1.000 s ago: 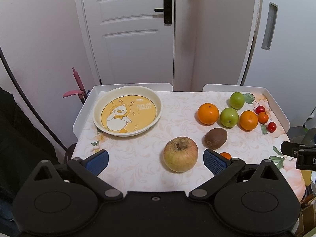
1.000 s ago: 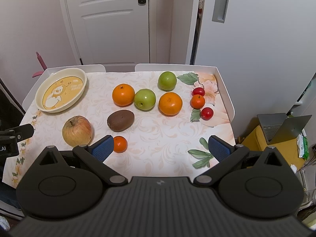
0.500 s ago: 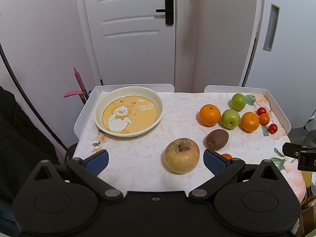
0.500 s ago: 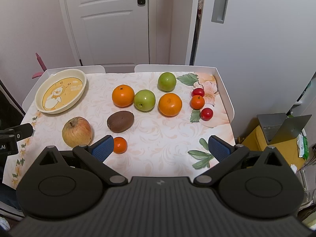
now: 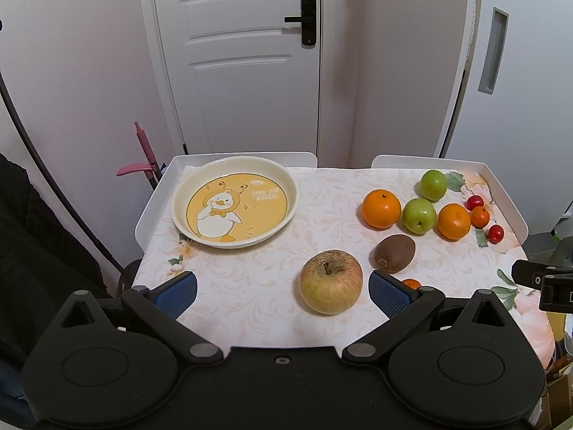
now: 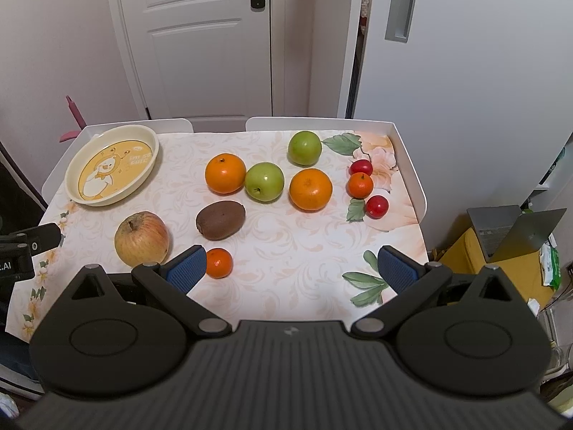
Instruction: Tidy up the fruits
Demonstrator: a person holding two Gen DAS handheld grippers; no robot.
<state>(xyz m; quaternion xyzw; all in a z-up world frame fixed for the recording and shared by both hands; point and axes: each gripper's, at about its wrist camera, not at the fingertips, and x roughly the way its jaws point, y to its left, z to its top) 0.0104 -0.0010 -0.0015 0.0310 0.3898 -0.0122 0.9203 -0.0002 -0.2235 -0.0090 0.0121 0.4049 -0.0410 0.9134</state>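
A cream plate with a yellow duck picture sits empty at the table's far left. A yellow-red apple lies near the front, a brown kiwi beside it, and a small tangerine near the front edge. Two oranges, two green apples, a second small tangerine and two red cherry-like fruits lie at the right. My left gripper is open and empty, just short of the apple. My right gripper is open and empty above the front edge.
The table has a floral cloth and raised white rims. A white door and walls stand behind it. A laptop on a yellow box sits on the floor at the right. A pink handle leans at the left.
Both grippers have drifted very slightly; the scene sits a little lower in the left wrist view. No fruit has moved and both grippers stay open.
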